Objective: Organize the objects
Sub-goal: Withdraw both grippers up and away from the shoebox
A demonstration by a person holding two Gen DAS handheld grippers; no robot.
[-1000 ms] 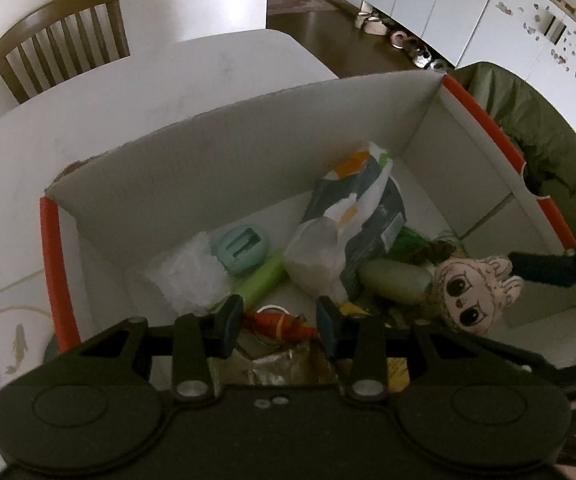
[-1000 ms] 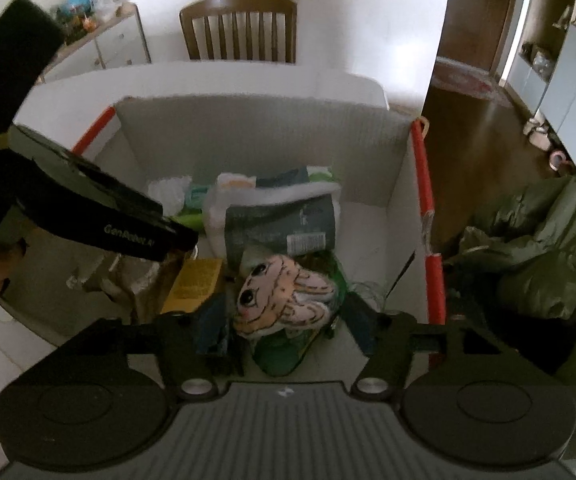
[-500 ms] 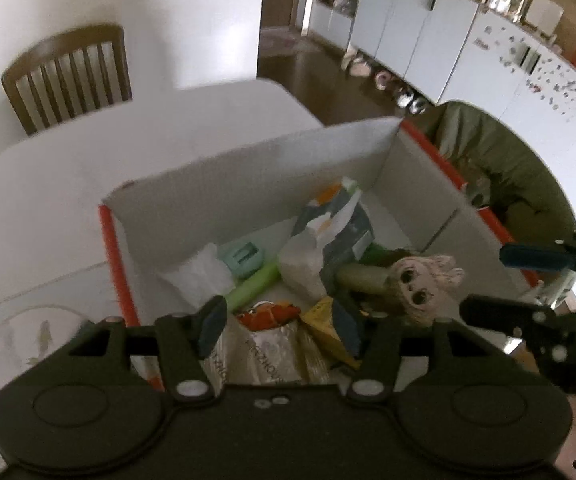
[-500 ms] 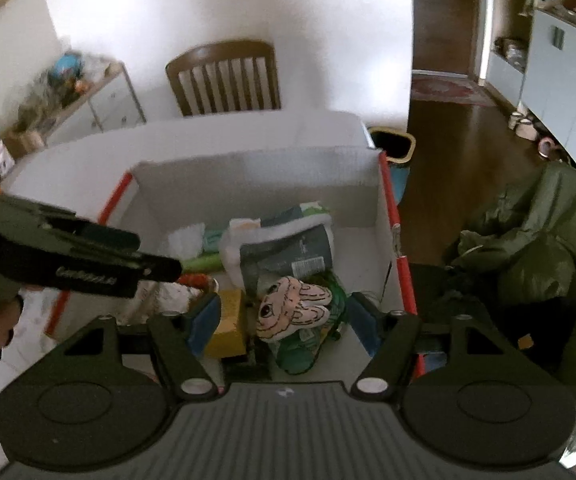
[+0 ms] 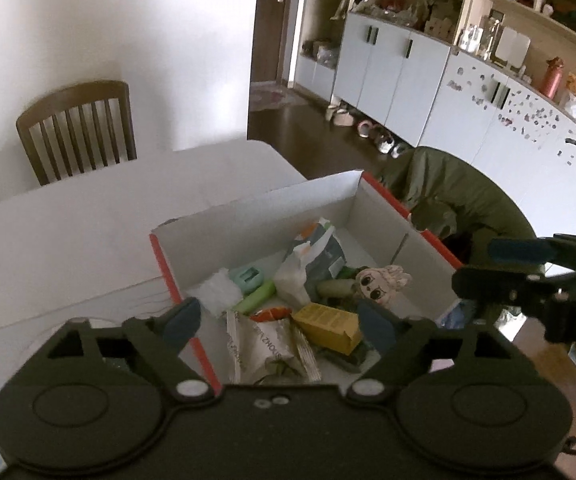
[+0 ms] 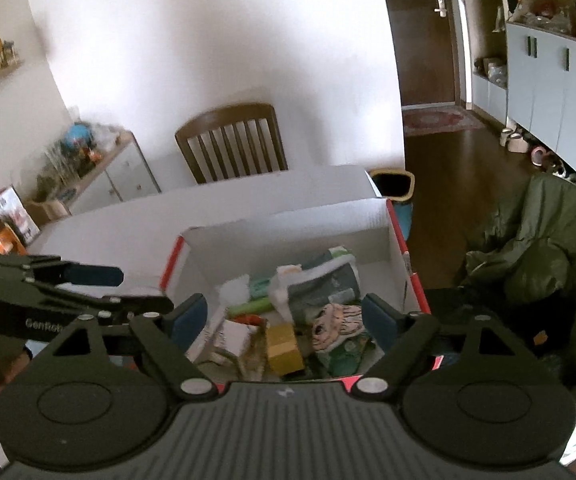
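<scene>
A white cardboard box (image 5: 268,216) with red edges sits on the table, holding several items: a cartoon doll (image 5: 381,282), a yellow carton (image 5: 327,326), a snack packet (image 5: 266,344), a grey-green bag (image 5: 319,256), a mint case (image 5: 248,278) and a green tube (image 5: 256,298). My left gripper (image 5: 280,322) hovers open above the box's near left corner, holding nothing. My right gripper (image 6: 286,316) hangs open and holding nothing over the near edge of the box (image 6: 288,224), above the doll (image 6: 337,320) and yellow carton (image 6: 284,346). Each gripper shows in the other's view.
The white table (image 5: 88,216) stretches left and behind the box. A wooden chair (image 5: 76,128) stands at its far side. An olive green jacket (image 6: 527,248) is heaped right of the box. A small bin (image 6: 391,180) stands on the dark floor beyond.
Both grippers have risen and drawn back from the box, which now looks smaller. The left jaws have spread wider. The items in the box lie as before.
</scene>
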